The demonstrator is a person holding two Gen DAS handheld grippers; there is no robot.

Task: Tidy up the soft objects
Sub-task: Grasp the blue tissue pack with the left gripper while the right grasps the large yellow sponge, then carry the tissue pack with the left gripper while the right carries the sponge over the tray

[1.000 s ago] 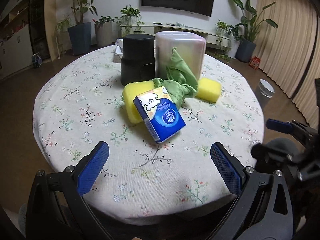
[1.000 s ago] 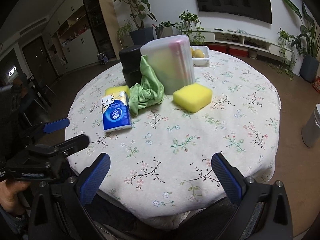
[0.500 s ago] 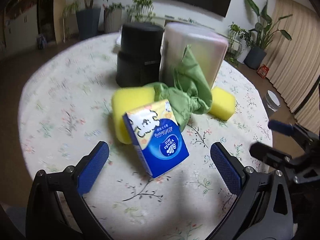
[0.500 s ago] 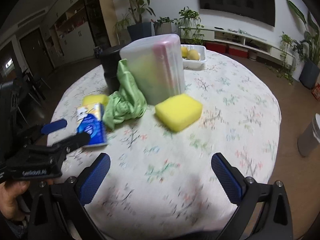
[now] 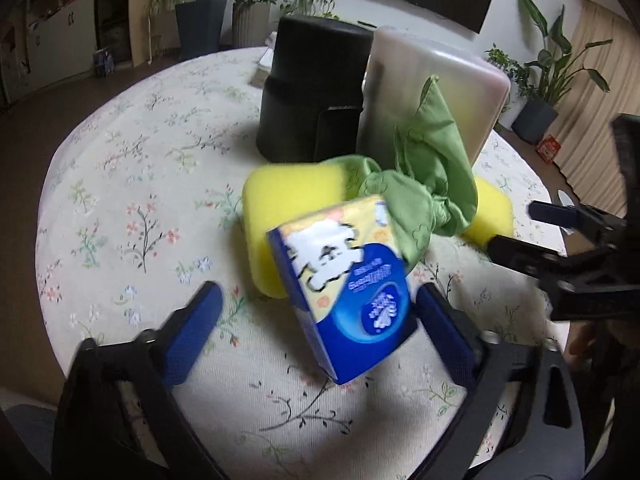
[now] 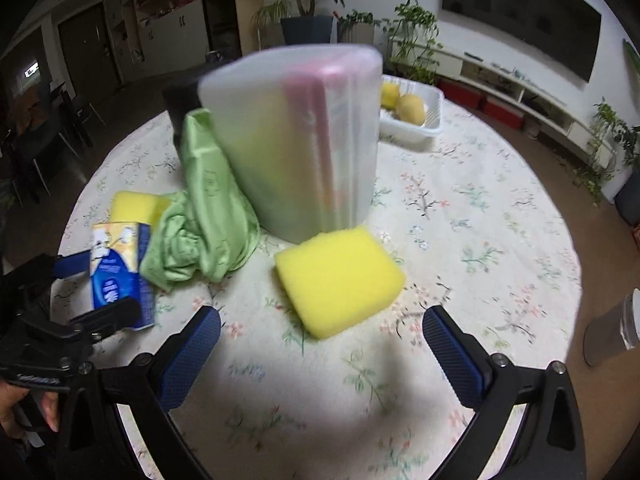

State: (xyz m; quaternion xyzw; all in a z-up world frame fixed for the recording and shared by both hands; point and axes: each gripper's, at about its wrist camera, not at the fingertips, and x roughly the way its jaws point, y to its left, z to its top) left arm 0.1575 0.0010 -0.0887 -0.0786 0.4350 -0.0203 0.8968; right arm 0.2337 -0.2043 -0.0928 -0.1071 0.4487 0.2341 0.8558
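Note:
A blue and yellow tissue pack [image 5: 344, 288] leans on a yellow sponge [image 5: 280, 216] on the floral table. A crumpled green cloth [image 5: 424, 184] lies behind it against a translucent plastic bin [image 5: 432, 92]. My left gripper [image 5: 316, 332] is open, its fingers on either side of the tissue pack, not touching. A second yellow sponge [image 6: 340, 276] lies in front of the bin [image 6: 296, 136]. My right gripper [image 6: 320, 344] is open just before this sponge. The tissue pack [image 6: 116, 272], cloth [image 6: 204, 216] and first sponge [image 6: 136, 208] show at the right wrist view's left.
A black cylindrical container [image 5: 312, 92] stands left of the bin. A white tray [image 6: 416, 116] with yellow fruit sits at the table's far side. The right gripper [image 5: 560, 240] shows at the left wrist view's right. The left gripper [image 6: 80, 300] shows beside the tissue pack.
Both grippers have moved forward over the table. The left one has closed in on the tissue pack, the right one on the second sponge. Both stay open.

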